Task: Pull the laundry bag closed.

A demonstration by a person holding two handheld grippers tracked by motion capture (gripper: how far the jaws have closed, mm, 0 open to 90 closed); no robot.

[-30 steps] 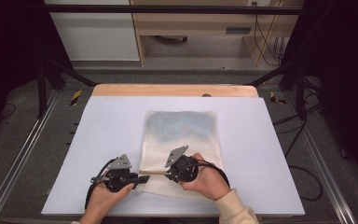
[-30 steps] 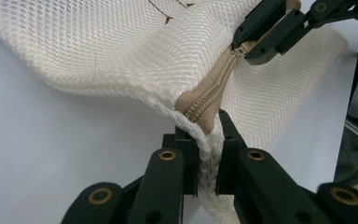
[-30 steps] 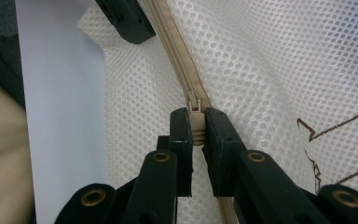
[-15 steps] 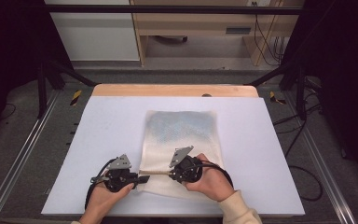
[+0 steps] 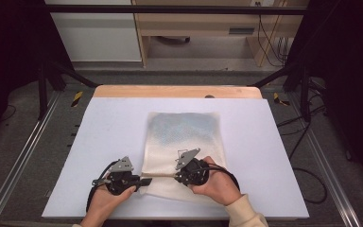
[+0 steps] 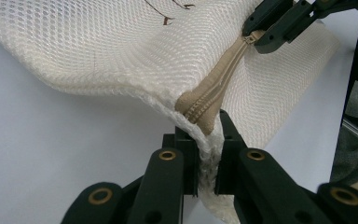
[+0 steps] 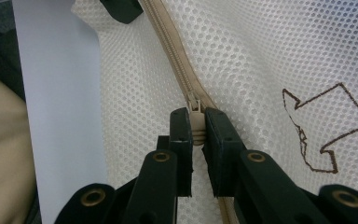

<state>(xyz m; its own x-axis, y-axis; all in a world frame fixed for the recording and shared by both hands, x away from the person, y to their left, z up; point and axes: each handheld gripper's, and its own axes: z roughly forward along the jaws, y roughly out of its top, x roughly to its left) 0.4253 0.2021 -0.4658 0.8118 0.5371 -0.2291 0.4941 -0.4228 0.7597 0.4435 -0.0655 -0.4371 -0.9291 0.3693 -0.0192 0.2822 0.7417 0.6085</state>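
Note:
A cream mesh bag (image 5: 184, 135) lies flat on the white table top (image 5: 99, 137), with a tan zipper (image 5: 159, 176) along its near edge. My left gripper (image 5: 145, 181) is shut on the bag's near-left corner at the zipper's end (image 6: 200, 114). My right gripper (image 5: 176, 176) faces it from the right and is shut on the zipper pull (image 7: 195, 122). In the left gripper view the right gripper (image 6: 257, 36) sits farther along the zipper (image 6: 223, 77). A brown arrow (image 7: 324, 128) is drawn on the mesh beside the zipper (image 7: 170, 44).
A wooden strip (image 5: 175, 91) runs along the table's far edge. Metal rails (image 5: 26, 156) flank the table, with cables (image 5: 307, 156) on the floor at the right. A shelf unit (image 5: 198, 33) stands behind.
My right gripper has shifted slightly to the right along the zipper, away from the left gripper. The left gripper has stayed put on the corner.

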